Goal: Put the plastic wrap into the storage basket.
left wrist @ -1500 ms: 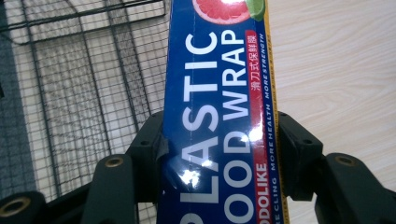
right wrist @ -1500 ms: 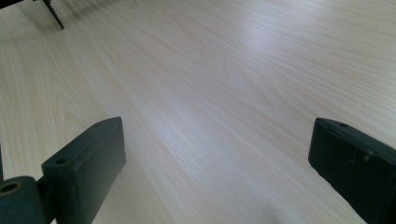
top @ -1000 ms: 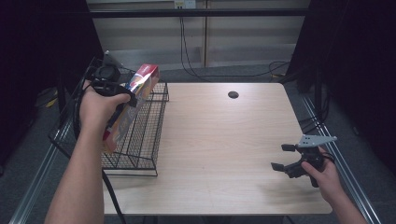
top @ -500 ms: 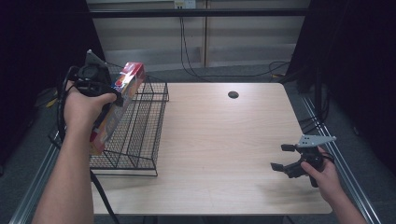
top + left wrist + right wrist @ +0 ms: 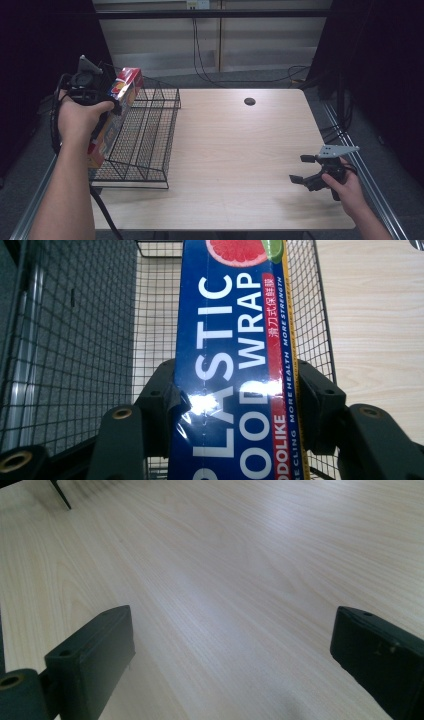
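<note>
Over at the counter's nine o'clock side, the left gripper is clamped across a long box of plastic food wrap, one jaw pressed to each long side of it. The box runs lengthwise straight out from between the jaws, its blue face with the white lettering turned up toward the gripper's camera. It is held above the black wire basket, tilted, with its red far end up at about eleven o'clock and its lower end down along the basket's left wall; whether it touches the mesh I cannot tell. The basket sits on the counter's left edge.

At four o'clock, well apart from all that, the right gripper hangs just over the bare wood, jaws spread wide with nothing between them.
</note>
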`<state>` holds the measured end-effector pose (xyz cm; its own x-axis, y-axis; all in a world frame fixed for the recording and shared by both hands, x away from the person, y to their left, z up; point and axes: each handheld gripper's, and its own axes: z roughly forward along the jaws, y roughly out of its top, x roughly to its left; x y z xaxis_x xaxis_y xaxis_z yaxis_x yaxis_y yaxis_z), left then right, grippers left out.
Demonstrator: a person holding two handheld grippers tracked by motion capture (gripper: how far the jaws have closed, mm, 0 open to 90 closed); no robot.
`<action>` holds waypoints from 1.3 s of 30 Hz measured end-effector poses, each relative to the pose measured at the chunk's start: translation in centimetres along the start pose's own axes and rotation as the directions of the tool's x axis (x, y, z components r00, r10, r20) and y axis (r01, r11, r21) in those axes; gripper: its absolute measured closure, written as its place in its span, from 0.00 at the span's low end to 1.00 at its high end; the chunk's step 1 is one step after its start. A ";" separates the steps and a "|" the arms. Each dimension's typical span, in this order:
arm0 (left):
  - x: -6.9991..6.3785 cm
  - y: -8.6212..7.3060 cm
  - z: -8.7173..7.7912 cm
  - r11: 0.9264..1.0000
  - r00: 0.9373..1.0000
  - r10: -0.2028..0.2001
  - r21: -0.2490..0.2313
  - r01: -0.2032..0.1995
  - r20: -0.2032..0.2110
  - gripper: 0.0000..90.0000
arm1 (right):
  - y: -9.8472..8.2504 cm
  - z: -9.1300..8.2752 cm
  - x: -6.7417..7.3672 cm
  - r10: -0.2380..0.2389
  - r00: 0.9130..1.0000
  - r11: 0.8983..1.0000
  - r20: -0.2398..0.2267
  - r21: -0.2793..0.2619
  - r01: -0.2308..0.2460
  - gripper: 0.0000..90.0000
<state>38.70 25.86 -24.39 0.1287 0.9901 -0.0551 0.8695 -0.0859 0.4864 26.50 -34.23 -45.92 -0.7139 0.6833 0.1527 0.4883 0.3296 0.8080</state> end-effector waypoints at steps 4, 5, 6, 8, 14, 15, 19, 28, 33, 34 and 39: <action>0.3 -0.3 0.2 1.000 1.000 -0.014 0.011 0.014 -0.021 0.49 | 0.0 0.0 0.0 0.001 1.000 1.000 -0.006 -0.001 -0.001 0.04; 0.3 -0.3 0.2 1.000 1.000 -0.014 0.011 0.014 -0.021 0.49 | 0.0 0.0 0.0 0.001 1.000 1.000 -0.006 -0.001 -0.001 0.04; 0.5 -0.3 0.3 1.000 0.999 -0.016 0.010 0.016 -0.028 0.49 | 0.1 0.0 0.0 0.000 1.000 1.000 -0.004 -0.002 0.000 0.04; 0.6 -0.4 0.4 1.000 0.999 -0.028 0.009 0.028 -0.025 0.49 | 0.1 0.0 0.1 0.000 1.000 1.000 -0.006 0.000 0.000 0.04; 1.1 -0.8 0.3 0.998 0.998 -0.057 0.009 0.057 -0.034 0.49 | 0.0 0.0 0.0 -0.001 1.000 1.000 -0.005 -0.001 0.001 0.04; 1.2 -0.8 0.3 0.998 0.998 -0.058 0.008 0.058 -0.038 0.49 | 0.0 0.0 0.0 -0.001 1.000 1.000 -0.004 -0.001 0.001 0.04; 1.6 -1.0 0.3 0.998 0.997 -0.061 0.017 0.062 -0.039 0.49 | 0.1 -0.1 0.0 -0.001 1.000 1.000 -0.007 -0.001 0.001 0.04; 2.1 -1.6 0.7 0.995 0.995 -0.090 0.037 0.092 -0.050 0.48 | 0.2 0.0 0.1 -0.003 1.000 1.000 -0.009 -0.002 0.003 0.04; 2.5 -1.8 0.9 0.994 0.993 -0.100 0.044 0.102 -0.058 0.48 | 0.2 0.0 0.1 -0.004 1.000 1.000 -0.008 -0.002 0.004 0.04; 2.5 -1.9 0.9 0.993 0.993 -0.107 0.049 0.110 -0.054 0.48 | 0.2 0.0 0.1 -0.004 1.000 1.000 -0.007 -0.004 0.004 0.04; 2.8 -2.2 1.1 0.991 0.991 -0.123 0.054 0.126 -0.054 0.48 | 0.1 0.0 0.1 -0.006 1.000 1.000 -0.008 -0.002 0.006 0.04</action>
<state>37.71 28.67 -26.60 -0.0048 0.9977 -0.0672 0.9033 0.0332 0.4277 26.51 -34.14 -45.79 -0.7207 0.6763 0.1521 0.4831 0.3327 0.8099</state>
